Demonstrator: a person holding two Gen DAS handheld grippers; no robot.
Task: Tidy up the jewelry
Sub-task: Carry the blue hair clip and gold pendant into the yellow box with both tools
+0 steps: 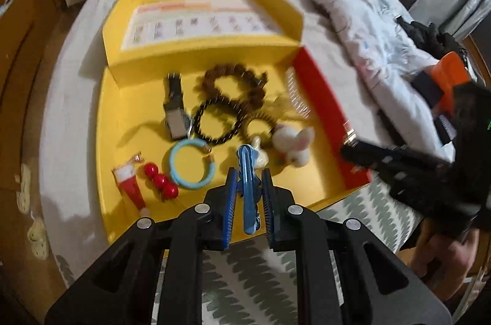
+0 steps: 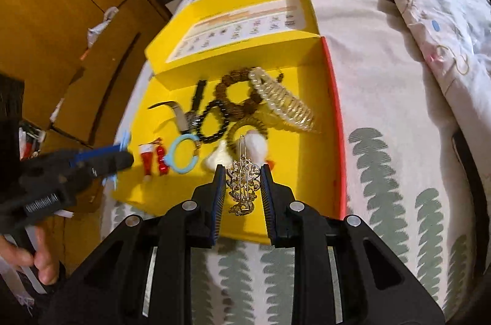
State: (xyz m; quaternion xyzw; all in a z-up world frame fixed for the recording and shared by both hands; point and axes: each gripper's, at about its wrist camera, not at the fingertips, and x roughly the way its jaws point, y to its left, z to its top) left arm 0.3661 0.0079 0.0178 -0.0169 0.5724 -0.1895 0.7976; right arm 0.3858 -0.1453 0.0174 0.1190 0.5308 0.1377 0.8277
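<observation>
An open yellow box [image 1: 113,116] [image 2: 294,202] lies on the bed and holds jewelry. My left gripper [image 1: 249,171] is shut on a blue hair clip [image 1: 248,187] above the box's near edge; the left gripper also shows in the right wrist view [image 2: 122,159]. My right gripper [image 2: 241,168] is shut on a gold rhinestone hair clip [image 2: 244,187] above the box's near part; the right gripper also shows in the left wrist view [image 1: 356,153]. In the box lie a brown bead bracelet [image 1: 233,79], a black bead bracelet [image 1: 214,122], a light blue ring [image 1: 190,167], red beads [image 1: 161,181] and a white plush hair tie [image 1: 291,144].
The box's lid [image 1: 199,21] stands open at the back with a printed sheet inside. A pearl comb clip [image 2: 285,101] leans by the red right wall [image 2: 337,125]. A rumpled duvet [image 1: 353,3] lies to the right. Cardboard boxes [image 2: 61,3] stand left of the bed.
</observation>
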